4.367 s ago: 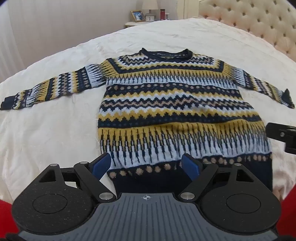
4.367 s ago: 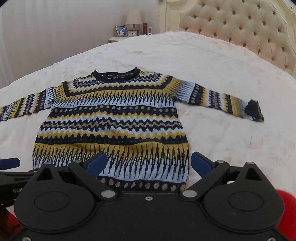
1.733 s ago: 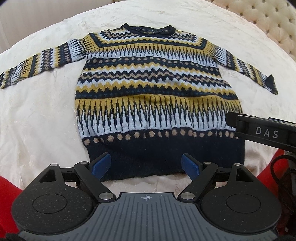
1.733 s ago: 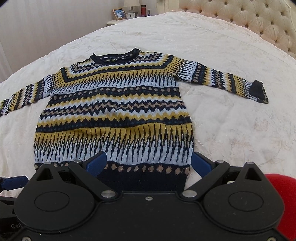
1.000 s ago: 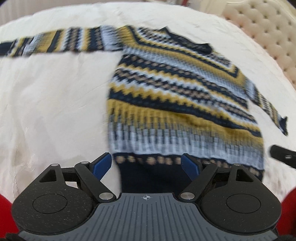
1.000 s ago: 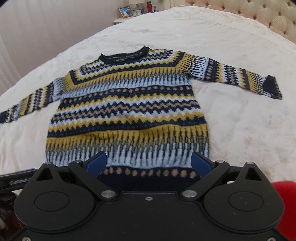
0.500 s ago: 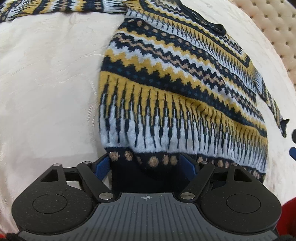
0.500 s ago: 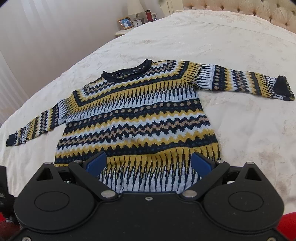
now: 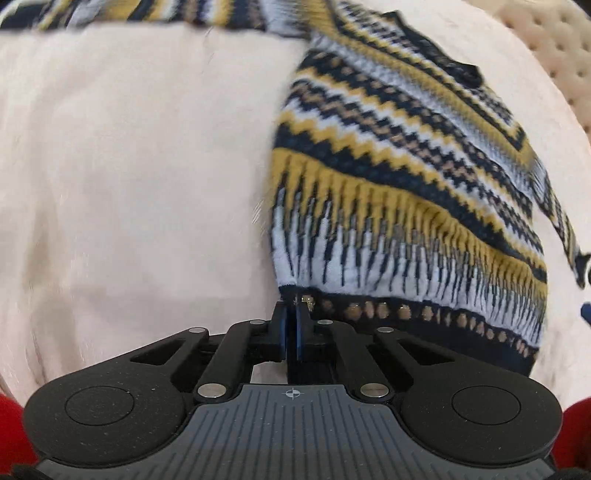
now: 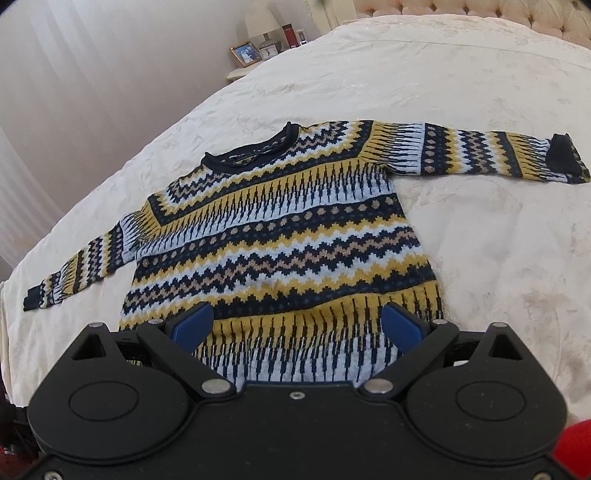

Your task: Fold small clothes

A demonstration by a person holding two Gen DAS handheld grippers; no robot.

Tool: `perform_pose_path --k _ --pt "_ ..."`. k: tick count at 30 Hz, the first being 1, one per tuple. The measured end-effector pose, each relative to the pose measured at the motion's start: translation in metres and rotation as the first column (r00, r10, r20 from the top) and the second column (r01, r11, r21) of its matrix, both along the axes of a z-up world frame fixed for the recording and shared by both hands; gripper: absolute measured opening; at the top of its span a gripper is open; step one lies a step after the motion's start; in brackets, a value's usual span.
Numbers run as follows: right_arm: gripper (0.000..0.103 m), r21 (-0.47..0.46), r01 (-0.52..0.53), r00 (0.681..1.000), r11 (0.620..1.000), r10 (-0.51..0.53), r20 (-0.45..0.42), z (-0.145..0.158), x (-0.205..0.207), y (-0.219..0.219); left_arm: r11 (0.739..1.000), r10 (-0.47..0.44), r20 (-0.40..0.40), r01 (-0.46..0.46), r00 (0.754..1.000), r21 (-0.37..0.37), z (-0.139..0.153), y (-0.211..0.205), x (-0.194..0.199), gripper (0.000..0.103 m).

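Note:
A patterned sweater (image 10: 280,236) in navy, yellow, white and tan lies flat on the bed, front up, sleeves spread to both sides. In the left wrist view the sweater (image 9: 399,184) fills the right half. My left gripper (image 9: 291,314) is shut on the sweater's bottom left hem corner. My right gripper (image 10: 297,328) is open, its blue pads either side of the lower body of the sweater, just above it. The hem below is hidden by the gripper body.
The cream bedspread (image 10: 498,240) surrounds the sweater. A tufted headboard (image 10: 480,14) stands at the far right. A nightstand (image 10: 266,55) with a lamp, photo frame and clock stands beyond the bed's far edge.
My left gripper has closed on the hem's left corner; it was open half a second ago. My right gripper has moved forward over the sweater's lower body, still open.

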State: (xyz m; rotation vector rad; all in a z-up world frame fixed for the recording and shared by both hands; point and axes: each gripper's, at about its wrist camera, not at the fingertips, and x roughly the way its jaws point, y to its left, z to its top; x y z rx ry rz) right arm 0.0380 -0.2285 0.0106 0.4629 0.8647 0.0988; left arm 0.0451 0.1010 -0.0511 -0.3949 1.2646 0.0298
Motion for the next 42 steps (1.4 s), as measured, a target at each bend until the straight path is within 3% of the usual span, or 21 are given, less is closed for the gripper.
perform_pose_path --k 3,6,7,10,12,14,15,18,25,29,34,39,42 --pt "0.098 0.005 0.002 1.000 1.000 -0.002 0.009 0.001 -0.002 -0.001 1.000 -0.009 0.063 0.008 0.998 0.020 0.008 -0.005 -0.002 0.007" --pt "0.098 0.060 0.016 0.999 0.998 -0.018 0.027 -0.001 -0.004 -0.008 0.998 -0.063 0.185 0.057 0.981 0.040 0.024 -0.017 -0.007 0.022" --pt "0.099 0.082 0.019 0.999 0.996 -0.022 0.037 -0.001 -0.004 -0.010 0.997 -0.077 0.228 0.069 0.971 0.041 0.029 -0.019 -0.009 0.032" --pt "0.103 0.134 0.004 0.998 0.991 -0.014 0.069 -0.002 -0.004 -0.012 0.996 -0.094 0.334 0.087 0.938 0.038 0.046 -0.025 -0.009 0.037" --pt "0.103 0.130 -0.005 0.997 0.992 -0.005 0.077 -0.001 -0.003 -0.011 0.996 -0.093 0.394 0.085 0.914 0.039 0.058 -0.029 -0.004 0.043" --pt "0.103 0.114 -0.011 0.996 0.993 0.001 0.090 0.000 -0.003 -0.009 0.995 -0.099 0.442 0.082 0.892 0.056 0.067 -0.034 0.002 0.057" --pt "0.103 0.104 -0.013 0.996 0.994 0.003 0.092 0.001 -0.001 -0.008 0.994 -0.106 0.458 0.083 0.882 0.070 0.070 -0.037 0.007 0.060" --pt "0.103 0.098 -0.023 0.996 0.995 0.015 0.090 0.004 0.005 -0.010 0.993 -0.111 0.486 0.081 0.867 0.082 0.074 -0.042 0.024 0.060" --pt "0.103 0.068 0.002 0.993 0.998 -0.010 0.118 0.025 0.037 -0.045 0.982 -0.180 0.463 0.134 0.868 0.129 0.069 -0.056 0.061 0.060" --pt "0.103 0.047 0.042 0.993 0.998 -0.047 0.106 0.028 0.062 -0.079 0.969 -0.241 0.467 0.184 0.851 0.165 0.064 -0.068 0.076 0.060" --pt "0.103 0.069 0.082 0.994 0.994 -0.087 0.061 0.009 0.088 -0.130 0.960 -0.274 0.513 0.196 0.813 0.201 0.063 -0.076 0.095 0.060" --pt "0.102 -0.138 0.168 0.986 0.976 -0.166 0.024 -0.016 0.101 -0.172 0.948 -0.308 0.558 0.197 0.771 0.252 0.058 -0.081 0.111 0.060" --pt "0.102 -0.176 0.223 0.973 0.959 -0.230 -0.021 -0.035 0.107 -0.203 0.939 -0.333 0.572 0.211 0.750 0.270 0.047 -0.080 0.117 0.060"
